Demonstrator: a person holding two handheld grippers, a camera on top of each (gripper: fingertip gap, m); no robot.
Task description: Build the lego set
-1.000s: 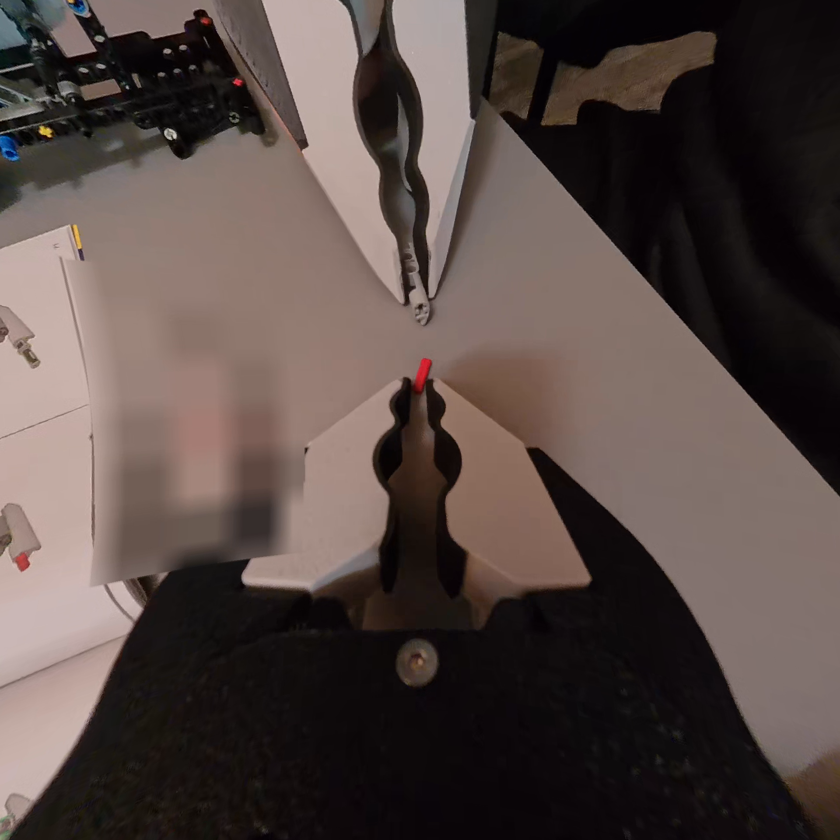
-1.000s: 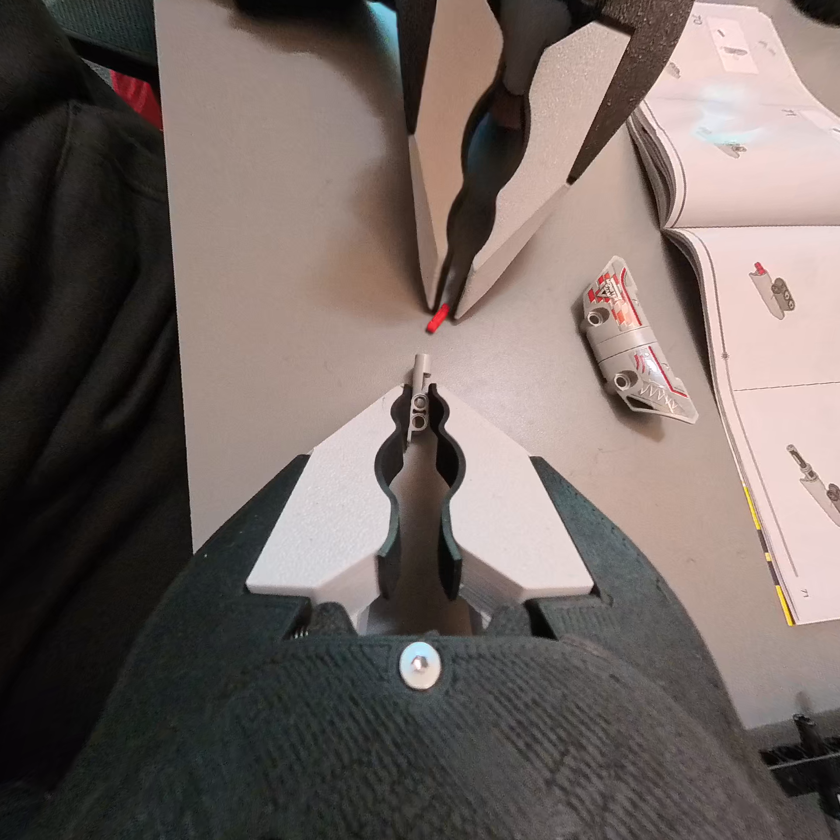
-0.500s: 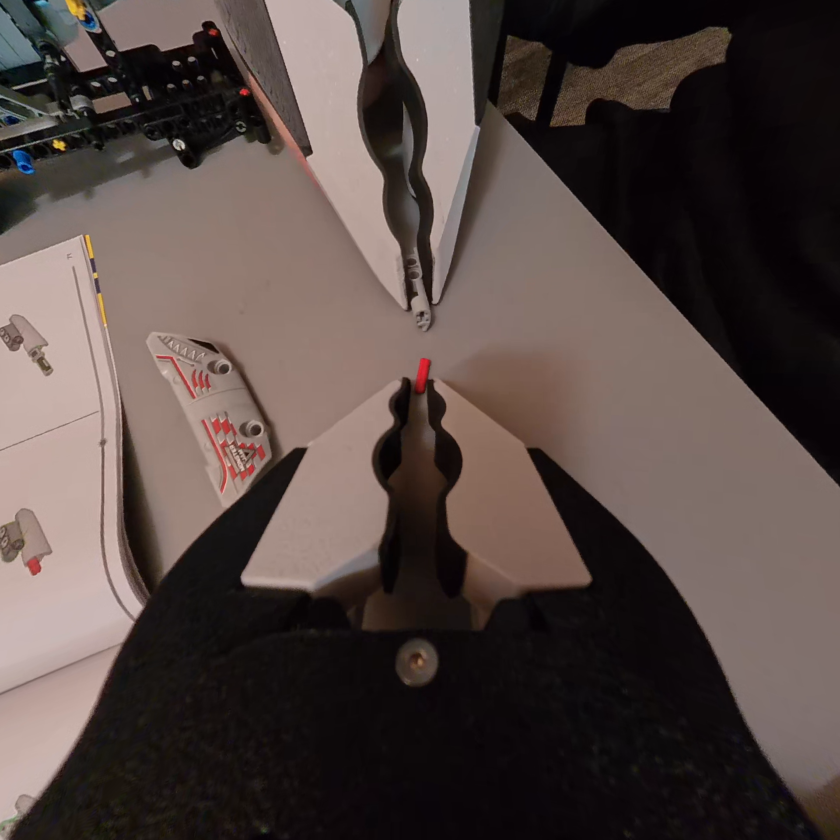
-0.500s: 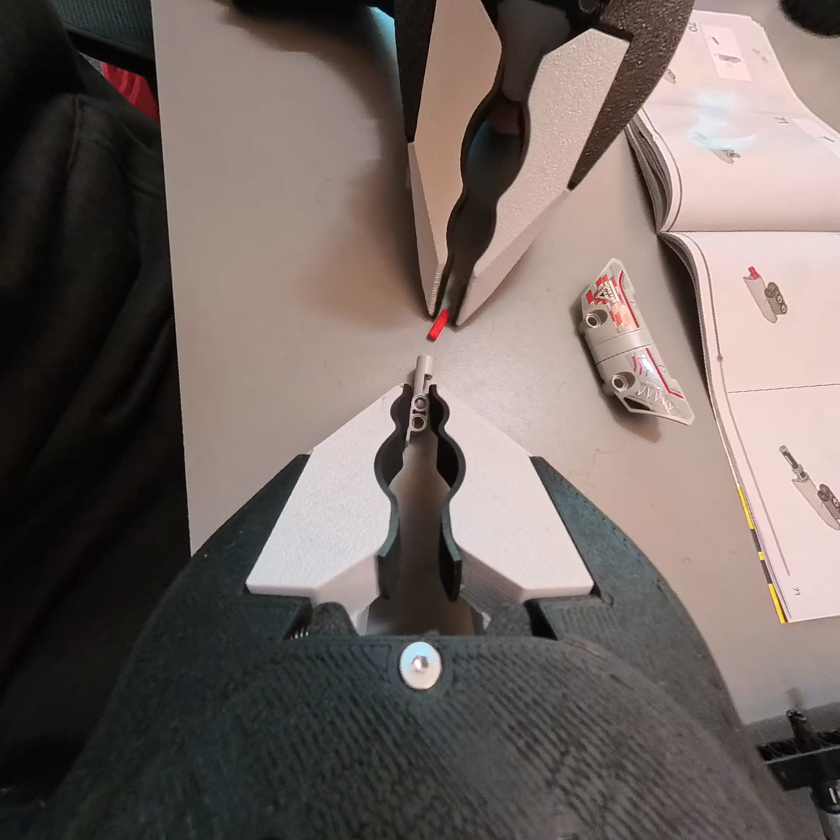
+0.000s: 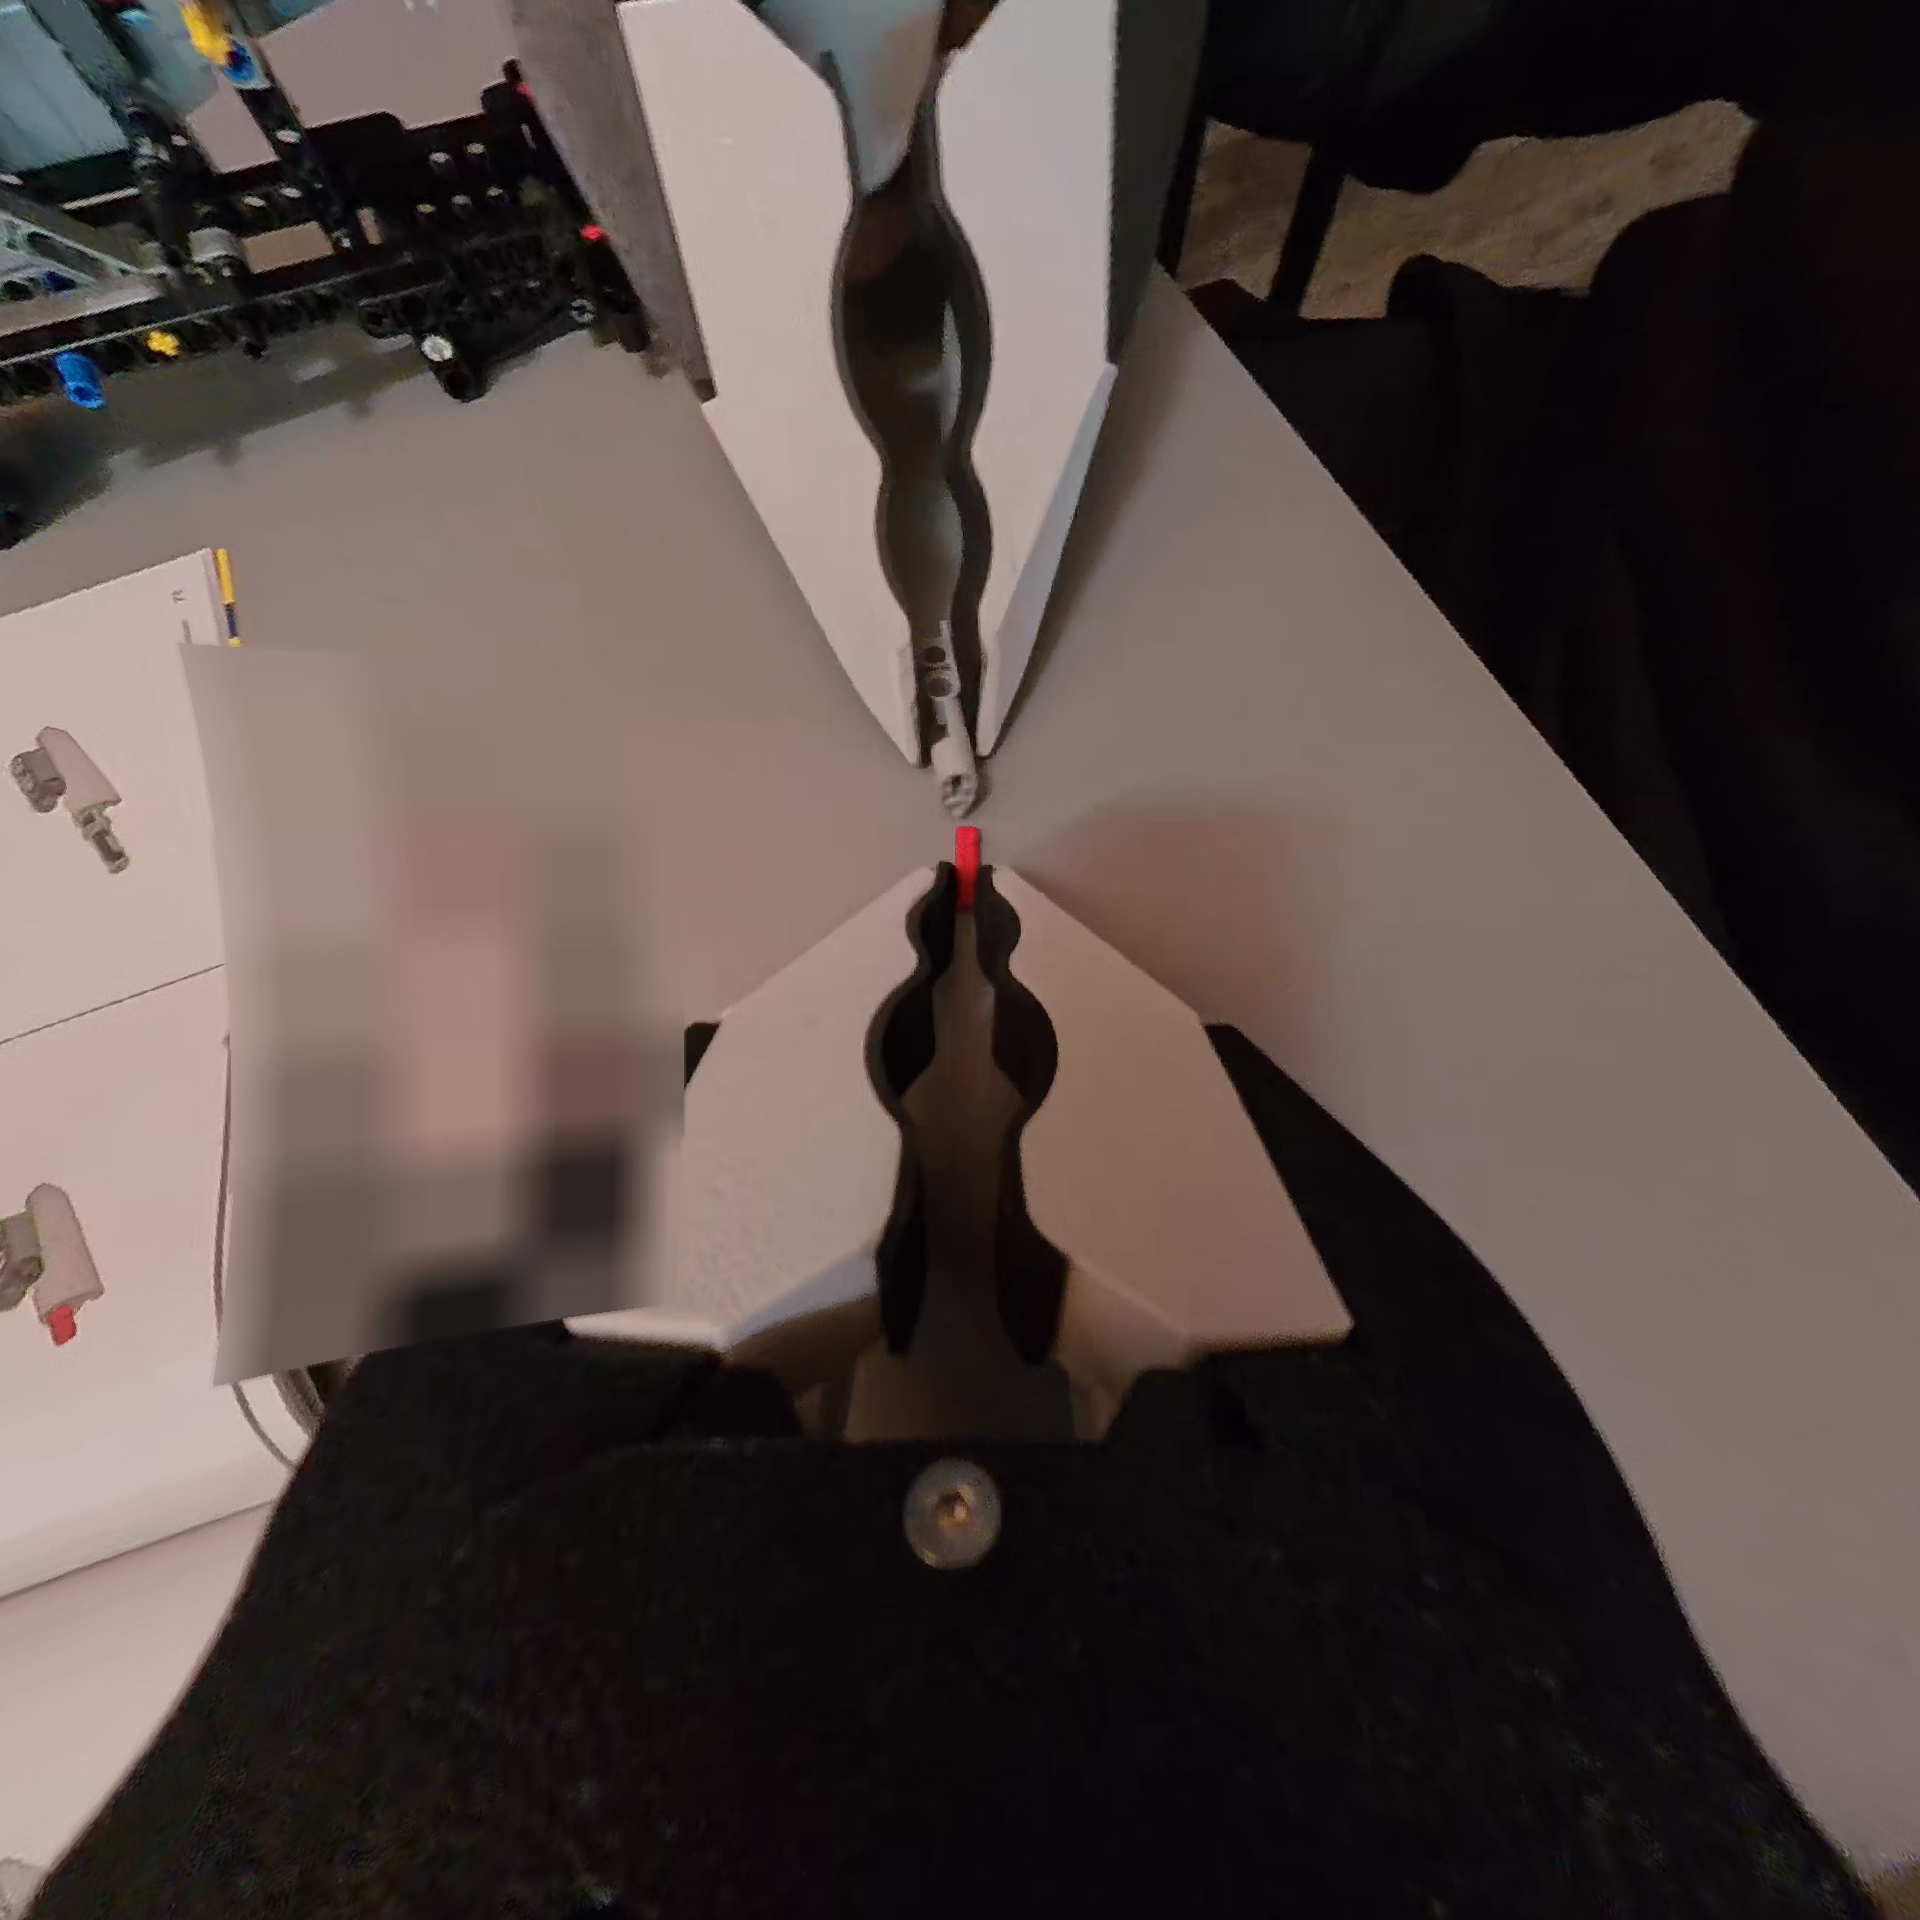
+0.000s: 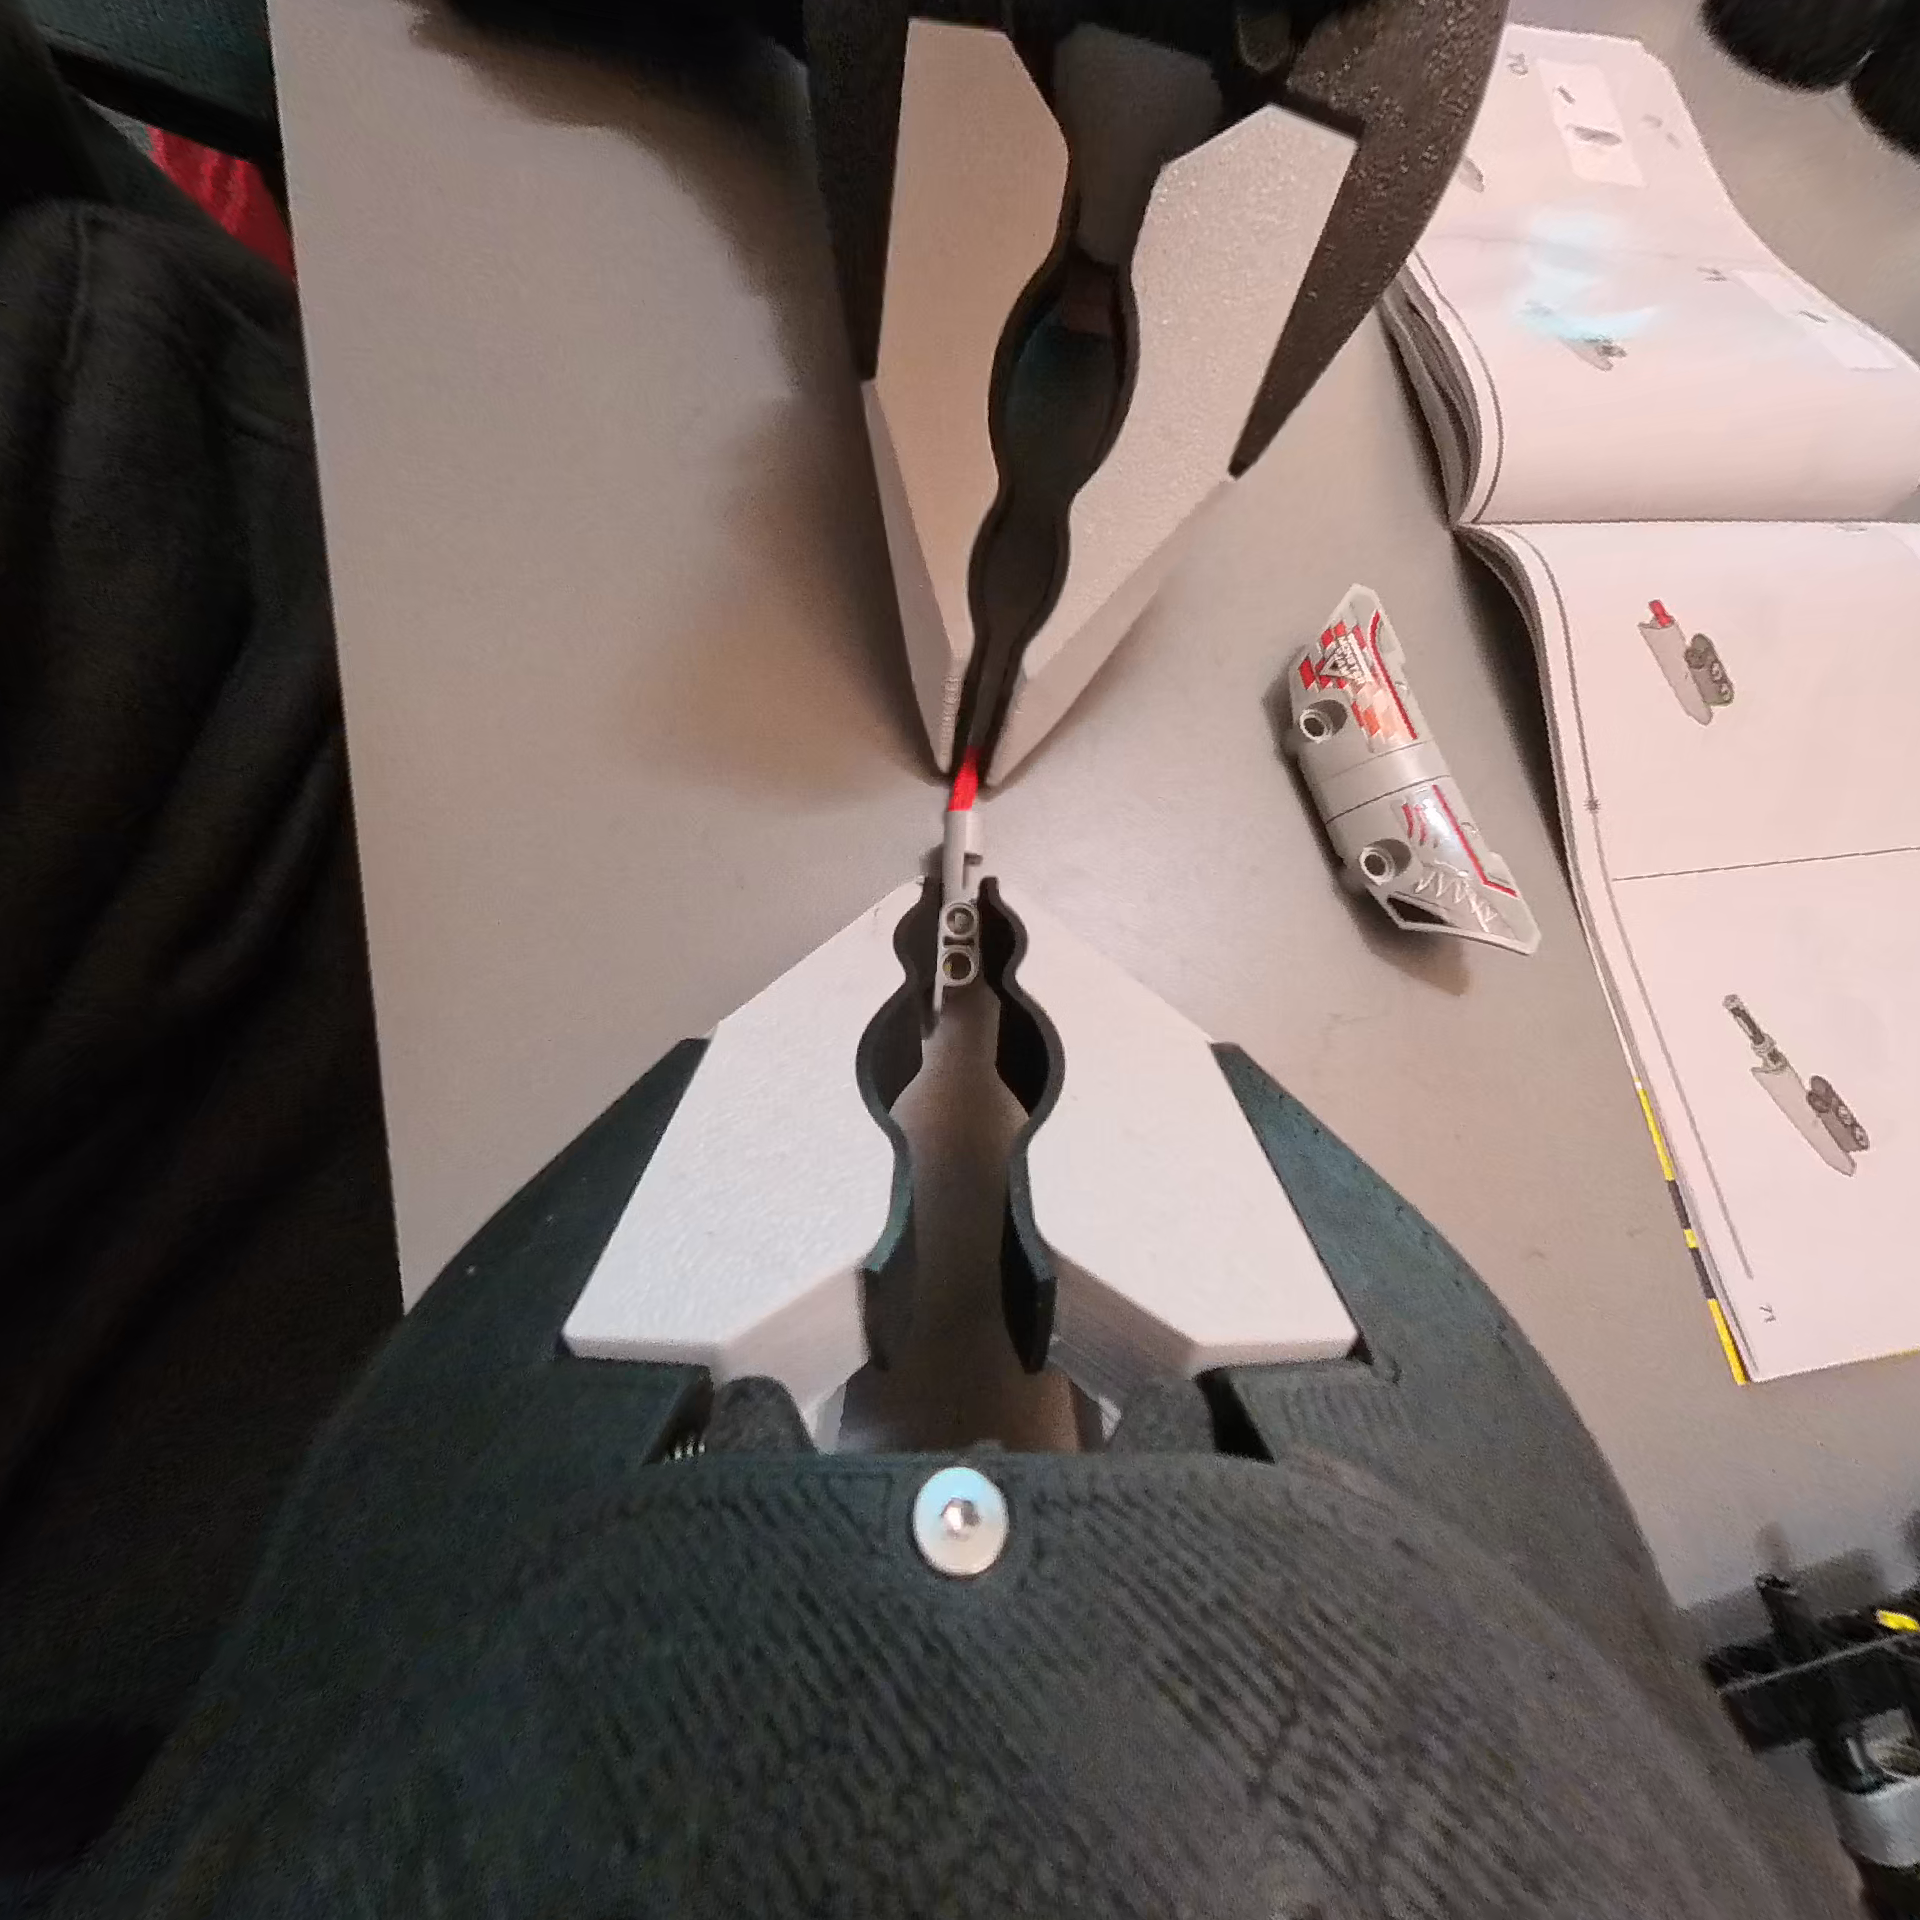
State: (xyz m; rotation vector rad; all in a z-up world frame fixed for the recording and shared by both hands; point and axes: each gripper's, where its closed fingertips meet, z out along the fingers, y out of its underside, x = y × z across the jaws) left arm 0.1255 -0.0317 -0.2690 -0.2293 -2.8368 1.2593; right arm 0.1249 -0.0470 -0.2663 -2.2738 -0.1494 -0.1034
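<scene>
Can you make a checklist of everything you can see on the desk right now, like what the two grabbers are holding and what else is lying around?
Surface: grey table, bare between the tools.
Job's things: red pin and grey connector held tip to tip. The right wrist view shows them meeting; the left wrist view shows a small gap, so not fully pushed in.
Clutter: printed curved panel lying flat; open instruction booklet beside it.
Grippers: left tool shut on the pin; right tool shut on the connector.
Cables: one thin grey cable under the booklet's edge.
Surroundings: black half-built model at the table's far end; dark clothing alongside.
</scene>
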